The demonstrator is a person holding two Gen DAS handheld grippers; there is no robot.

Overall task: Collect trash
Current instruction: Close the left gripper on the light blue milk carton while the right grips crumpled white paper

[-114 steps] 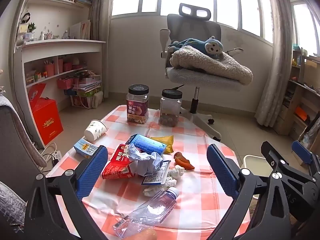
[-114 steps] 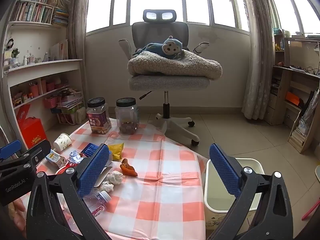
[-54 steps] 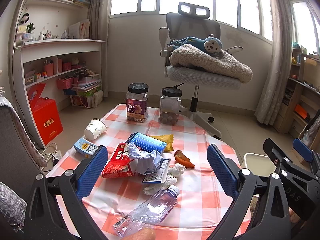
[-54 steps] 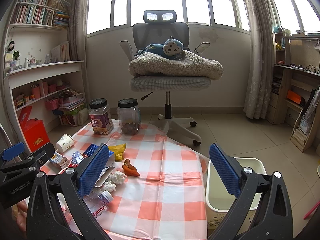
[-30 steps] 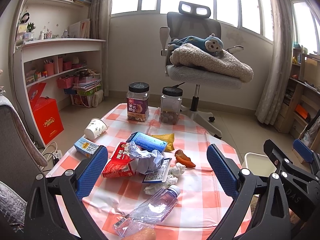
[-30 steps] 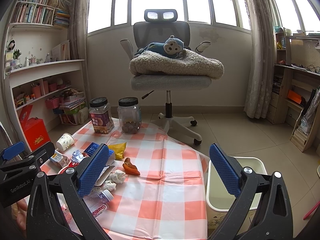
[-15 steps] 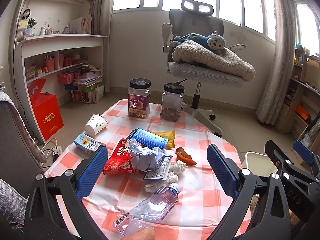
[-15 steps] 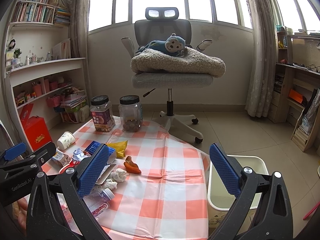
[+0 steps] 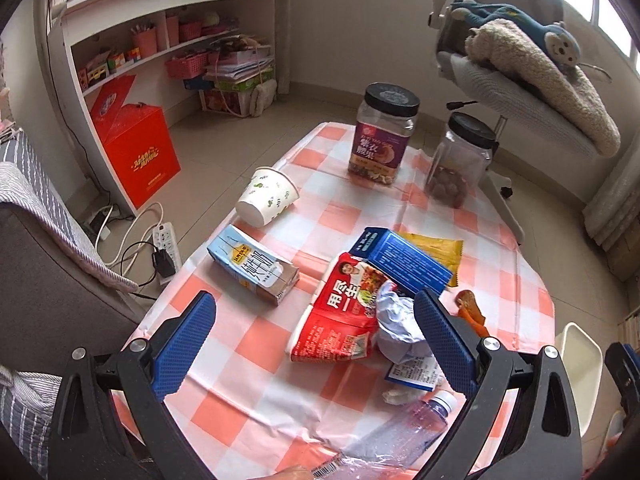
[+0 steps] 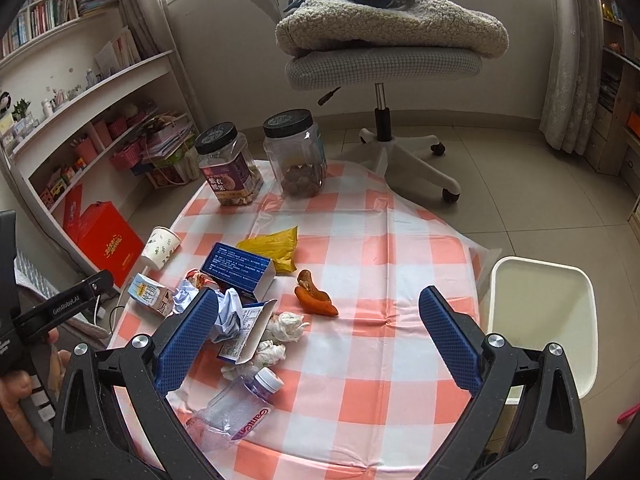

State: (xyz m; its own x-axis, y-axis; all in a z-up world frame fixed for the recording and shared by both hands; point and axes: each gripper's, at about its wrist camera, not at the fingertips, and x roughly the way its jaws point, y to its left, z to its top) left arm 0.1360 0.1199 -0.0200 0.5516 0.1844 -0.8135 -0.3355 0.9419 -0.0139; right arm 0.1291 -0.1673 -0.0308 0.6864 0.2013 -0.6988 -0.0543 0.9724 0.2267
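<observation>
Left gripper (image 9: 316,344): spread wide, empty, above red packet (image 9: 340,320). Right gripper (image 10: 320,340): spread wide, empty, over checked tablecloth (image 10: 380,360).

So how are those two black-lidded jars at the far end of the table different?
The left jar wears a purple label; the right jar is clear, without a front label. The left jar holds pale mixed pieces at its bottom; the right jar holds dark round ones. Both stand upright, lids on, mostly empty.
</observation>
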